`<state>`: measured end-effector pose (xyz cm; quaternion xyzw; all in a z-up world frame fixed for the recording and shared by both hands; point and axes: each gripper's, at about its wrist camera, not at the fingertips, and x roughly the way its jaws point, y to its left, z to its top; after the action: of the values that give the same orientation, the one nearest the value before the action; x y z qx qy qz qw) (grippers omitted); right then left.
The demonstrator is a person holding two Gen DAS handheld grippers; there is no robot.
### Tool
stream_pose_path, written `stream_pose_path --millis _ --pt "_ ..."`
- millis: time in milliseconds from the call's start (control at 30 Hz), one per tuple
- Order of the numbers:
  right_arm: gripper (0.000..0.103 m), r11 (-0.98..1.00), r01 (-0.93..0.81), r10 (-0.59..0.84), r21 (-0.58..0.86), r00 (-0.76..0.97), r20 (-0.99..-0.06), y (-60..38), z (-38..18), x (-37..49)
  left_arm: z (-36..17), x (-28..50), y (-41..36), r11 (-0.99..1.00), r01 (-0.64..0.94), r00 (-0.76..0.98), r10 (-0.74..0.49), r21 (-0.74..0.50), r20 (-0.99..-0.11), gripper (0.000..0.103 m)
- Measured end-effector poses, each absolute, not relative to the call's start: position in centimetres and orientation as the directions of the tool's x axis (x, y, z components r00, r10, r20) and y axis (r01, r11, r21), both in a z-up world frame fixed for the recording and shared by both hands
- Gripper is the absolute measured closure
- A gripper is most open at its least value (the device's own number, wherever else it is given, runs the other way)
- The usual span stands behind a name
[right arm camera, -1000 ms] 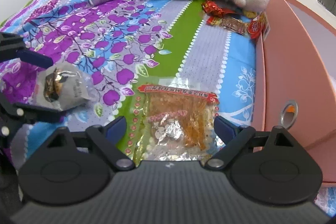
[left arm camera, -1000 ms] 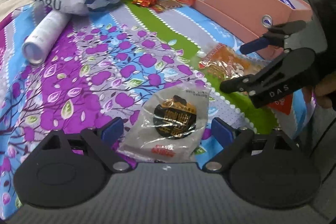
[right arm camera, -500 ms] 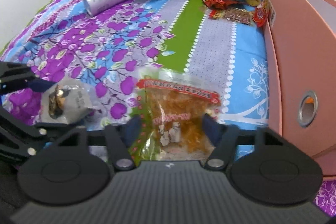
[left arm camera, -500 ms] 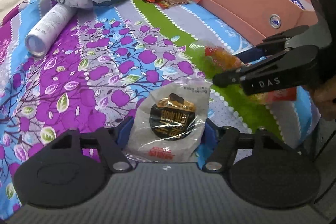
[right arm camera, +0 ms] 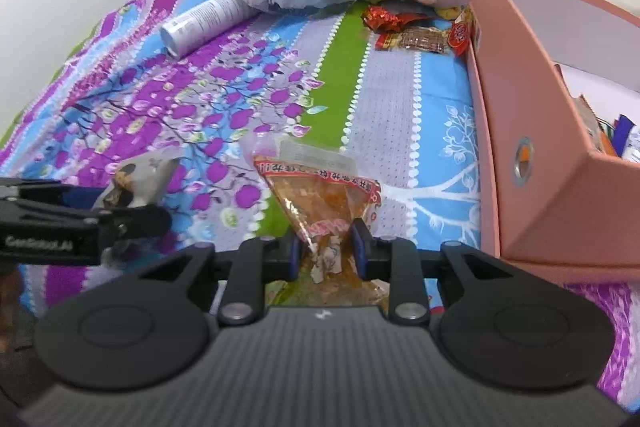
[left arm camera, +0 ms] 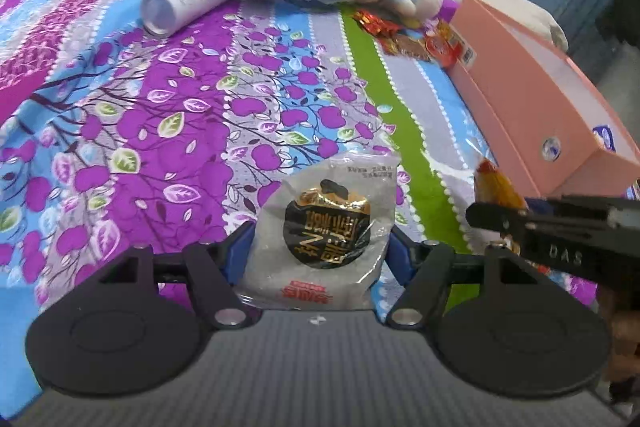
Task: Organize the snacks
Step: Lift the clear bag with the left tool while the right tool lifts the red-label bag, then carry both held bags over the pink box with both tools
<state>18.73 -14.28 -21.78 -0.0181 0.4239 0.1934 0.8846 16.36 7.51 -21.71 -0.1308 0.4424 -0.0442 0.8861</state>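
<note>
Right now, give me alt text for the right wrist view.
The right tool pinches a clear packet of orange snacks above a floral bedspread. An open pink box sits to the right, and the left tool holds a grey snack packet at the left edge.

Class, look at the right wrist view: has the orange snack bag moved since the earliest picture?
Yes. The orange snack bag, pinched in the closing right gripper, has lifted off the bedspread, scrunched and upright.

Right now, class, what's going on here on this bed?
A person is sorting snacks with a handheld gripper in each hand. The left gripper is clamped on a clear packet with a round black-and-gold label. The right gripper has just been closing and now pinches an orange snack bag. Both packets look raised off the floral bedspread; the pink box beside them already holds some packets.
</note>
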Motion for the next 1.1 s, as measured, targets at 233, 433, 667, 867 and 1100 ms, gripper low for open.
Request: stream_pose_path --millis 233,433,667,867,1100 --pt "0.074 0.935 -0.319 0.324 0.156 0.588 -0.741 -14.6 -19.6 16.2 -19.3 14.3 6.8 0.958 -0.07 0.619 -0.178 -0.279 -0.765 0.031" --pt "0.074 0.939 -0.305 0.321 0.162 0.602 -0.731 -15.0 -17.5 14.5 -16.8 12.9 6.2 0.951 -0.079 0.637 -0.183 -0.299 -0.749 0.031" --pt "0.074 0.949 -0.27 0.303 0.162 0.648 -0.699 -16.3 -14.1 13.4 -13.4 12.6 5.1 0.946 -0.056 0.67 -0.202 -0.32 -0.714 0.031" --pt "0.074 0.955 -0.248 0.293 0.163 0.699 -0.652 -17.3 -10.7 13.1 -9.9 13.1 3.7 0.943 -0.023 0.713 -0.218 -0.333 -0.667 0.031" --pt "0.074 0.963 -0.223 0.27 0.152 0.763 -0.587 -18.6 -6.5 14.0 -5.5 14.5 2.0 0.934 0.012 0.762 -0.24 -0.357 -0.601 0.031"
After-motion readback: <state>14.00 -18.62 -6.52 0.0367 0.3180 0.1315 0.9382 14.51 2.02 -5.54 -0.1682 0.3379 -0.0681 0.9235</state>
